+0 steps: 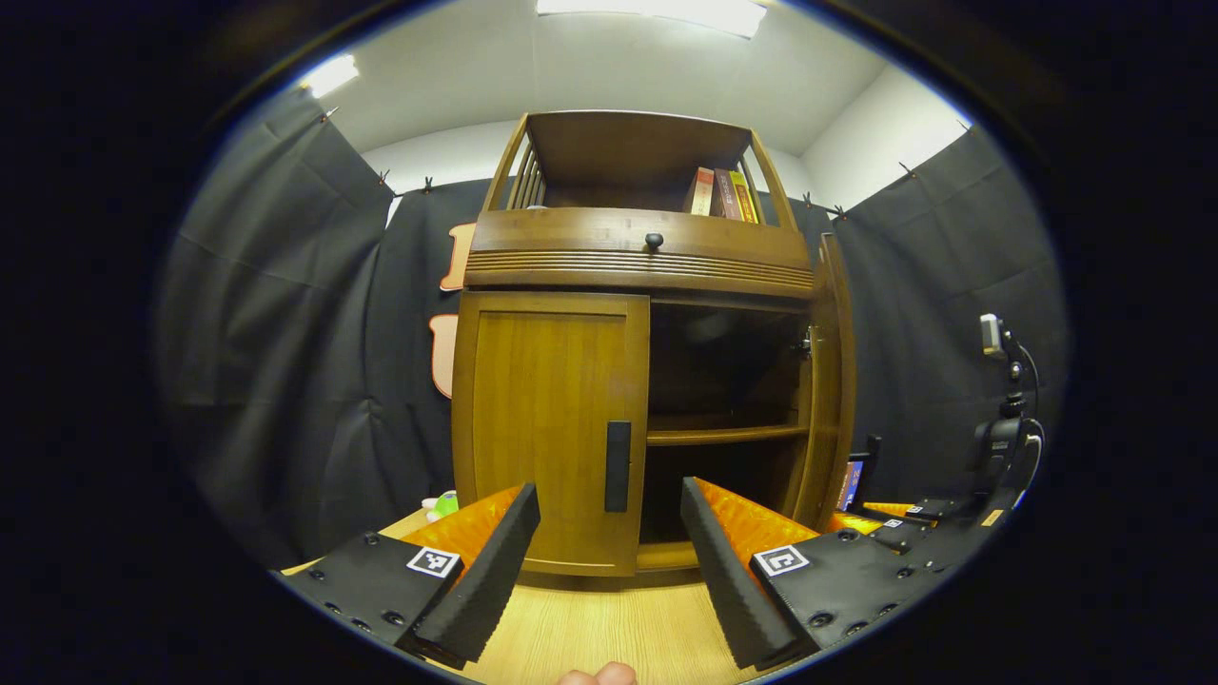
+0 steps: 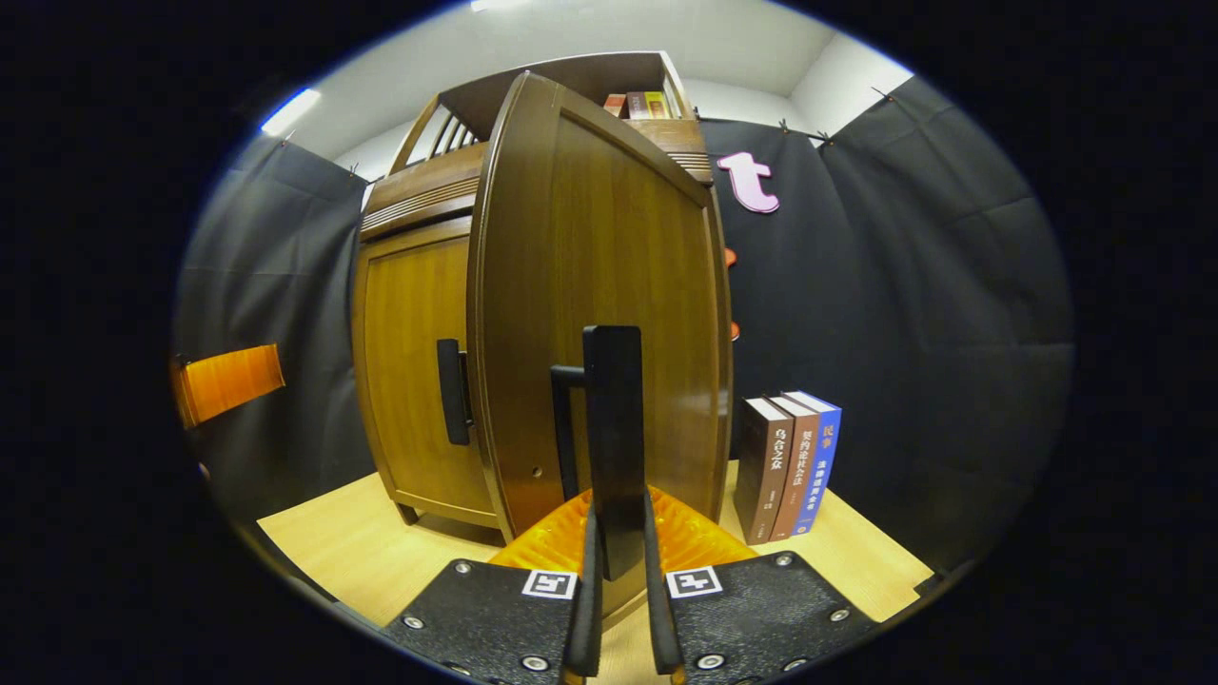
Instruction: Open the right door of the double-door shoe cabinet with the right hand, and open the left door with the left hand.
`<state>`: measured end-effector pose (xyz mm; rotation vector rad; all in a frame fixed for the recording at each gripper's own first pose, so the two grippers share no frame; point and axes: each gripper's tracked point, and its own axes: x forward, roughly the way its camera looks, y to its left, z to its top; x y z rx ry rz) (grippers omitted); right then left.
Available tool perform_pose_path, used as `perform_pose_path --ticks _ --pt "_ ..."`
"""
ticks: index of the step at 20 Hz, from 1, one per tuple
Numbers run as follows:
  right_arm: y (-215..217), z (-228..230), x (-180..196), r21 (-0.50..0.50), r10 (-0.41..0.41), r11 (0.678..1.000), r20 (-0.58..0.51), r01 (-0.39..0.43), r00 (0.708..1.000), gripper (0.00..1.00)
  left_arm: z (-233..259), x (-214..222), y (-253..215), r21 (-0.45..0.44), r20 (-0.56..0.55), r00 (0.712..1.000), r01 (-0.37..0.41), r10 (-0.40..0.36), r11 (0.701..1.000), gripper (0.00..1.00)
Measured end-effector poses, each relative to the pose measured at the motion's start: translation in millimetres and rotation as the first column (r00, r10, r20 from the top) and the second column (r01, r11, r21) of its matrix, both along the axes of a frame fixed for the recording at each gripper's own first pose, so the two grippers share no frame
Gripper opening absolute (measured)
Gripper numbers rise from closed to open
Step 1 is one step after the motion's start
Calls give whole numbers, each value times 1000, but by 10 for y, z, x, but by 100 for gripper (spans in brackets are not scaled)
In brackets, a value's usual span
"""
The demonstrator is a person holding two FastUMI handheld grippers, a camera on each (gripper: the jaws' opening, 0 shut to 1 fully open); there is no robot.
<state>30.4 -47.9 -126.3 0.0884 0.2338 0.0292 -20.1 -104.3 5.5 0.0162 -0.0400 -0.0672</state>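
In the right gripper view, the right claw (image 2: 618, 547) is pinching the handle of the right door (image 2: 614, 428): both fingers press the flat sides of the upright black bar, which rises straight up between them. Behind it the right door (image 2: 609, 285) is swung open, its outer face turned toward the camera. Past its hinge-free edge the left door (image 2: 414, 371) is closed, with its own handle (image 2: 452, 390) near that edge. To the right of the open door, 3 books (image 2: 790, 466) stand upright on the surface (image 2: 856, 557).

In the left gripper view, the left claw (image 1: 609, 533) is spread wide and holds nothing. It sits low, in front of the shoe cabinet (image 1: 647, 266), and the closed left door's handle lies just beyond, between the 2 fingers and apart from both. The open right half shows a shelf (image 1: 723, 435); the compartments above and below it are too dark to make out. The right door appears edge-on at the cabinet's right side. At the bottom edge a fingertip (image 1: 598, 675) is cut off.
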Motion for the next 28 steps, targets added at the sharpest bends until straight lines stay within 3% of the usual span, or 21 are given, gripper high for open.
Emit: perform_pose_path --ticks 8,10,11,12,13,14,21,28 --pt "-667 -17 -161 -135 -147 980 16 148 989 12 -49 -19 -62 -13 -16 1000 25 -25 1000 96" --pt "-733 -24 -175 -142 -150 978 17 151 989 8 -41 -19 -109 -16 -18 999 34 -34 999 98" --pt "-738 -12 -192 -137 -147 979 18 148 989 17 -42 -29 -129 -17 -17 999 40 -40 999 97" --pt "-758 -10 -200 -143 -140 980 21 141 990 7 -33 -29 -138 -15 -15 999 44 -44 999 95" --pt "-780 7 -212 -150 -128 980 26 131 991 17 -27 -38 -148 -10 -12 999 44 -44 999 99" --pt "-811 9 -220 -150 -119 981 28 122 993 7 -17 -40 -132 -7 -9 999 40 -40 999 99" --pt "-1081 -16 -203 -162 0 987 -12 -2 1000 6 -19 -50 -6 -6 -4 1000 14 -14 1000 99" --pt "-1357 -15 -202 -101 67 993 18 -65 998 7 -19 -55 8 -22 -9 1000 20 -20 1000 95"
